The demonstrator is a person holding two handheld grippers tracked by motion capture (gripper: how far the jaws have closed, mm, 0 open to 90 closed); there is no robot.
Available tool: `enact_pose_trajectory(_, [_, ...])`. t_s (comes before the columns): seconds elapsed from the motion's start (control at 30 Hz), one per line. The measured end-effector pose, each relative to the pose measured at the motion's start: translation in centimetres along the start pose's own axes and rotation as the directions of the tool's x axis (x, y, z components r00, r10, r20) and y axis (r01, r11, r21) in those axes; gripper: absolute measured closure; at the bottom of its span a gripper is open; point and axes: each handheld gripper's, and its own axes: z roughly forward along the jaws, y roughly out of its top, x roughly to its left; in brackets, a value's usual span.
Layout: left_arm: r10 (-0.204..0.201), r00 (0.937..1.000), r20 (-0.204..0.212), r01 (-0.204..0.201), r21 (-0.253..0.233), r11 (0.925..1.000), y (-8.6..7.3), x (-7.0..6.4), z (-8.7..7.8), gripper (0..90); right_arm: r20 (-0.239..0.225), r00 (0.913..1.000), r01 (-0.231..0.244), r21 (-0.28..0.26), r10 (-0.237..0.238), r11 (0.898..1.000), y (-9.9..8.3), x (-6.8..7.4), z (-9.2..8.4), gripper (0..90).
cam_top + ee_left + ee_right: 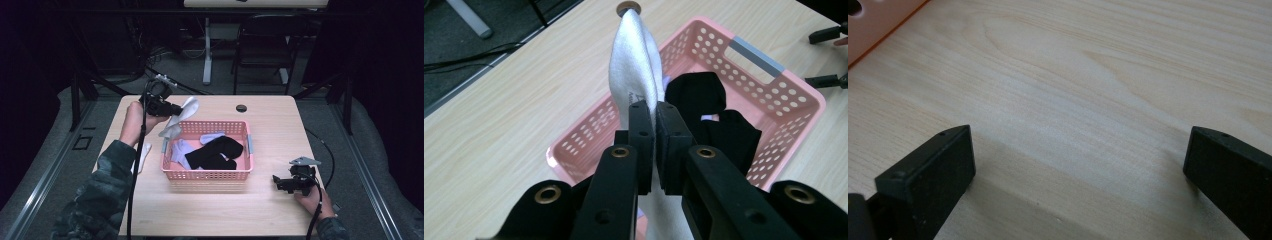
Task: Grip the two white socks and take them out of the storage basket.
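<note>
On a pale wooden table (210,210) in a dim room, the left gripper (655,107) pinched a white sock (634,65) above a pink basket (207,175) still holding socks, so sorting seemed unfinished, while the right gripper (1078,165) rested spread wide, empty.

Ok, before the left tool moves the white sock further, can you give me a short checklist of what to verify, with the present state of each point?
1. Left tool shut on the white sock: ok, the jaws pinch the fabric.
2. White sock clear of the pink basket: cannot tell; its lower end hangs at the basket's far left corner.
3. Black sock and the pale socks lie inside the basket: ok.
4. Right tool out of the way: ok, jaws open, nothing between them, low over the table to the right of the basket.
5. Another white sock lies on the table left of the basket: ok, apart from it.
</note>
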Motion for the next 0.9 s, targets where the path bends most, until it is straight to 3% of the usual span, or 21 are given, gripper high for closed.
enact_pose_trajectory(0.33, [-0.035, 0.9987, -0.036, 0.034, -0.014, 0.9993, -1.0, 1.6, -1.9, 86.8, 0.001, 1.0, 0.0, 0.002, 0.0, 1.0, 0.0, 0.0, 0.0, 0.0])
enact_pose_trajectory(0.9, [-0.123, 0.9881, -0.093, 0.122, -0.015, 0.9924, -4.2, 4.8, -4.3, 86.7, 0.002, 1.0, -0.001, 0.001, 0.001, 1.0, 0.0, 0.0, 0.0, 0.0])
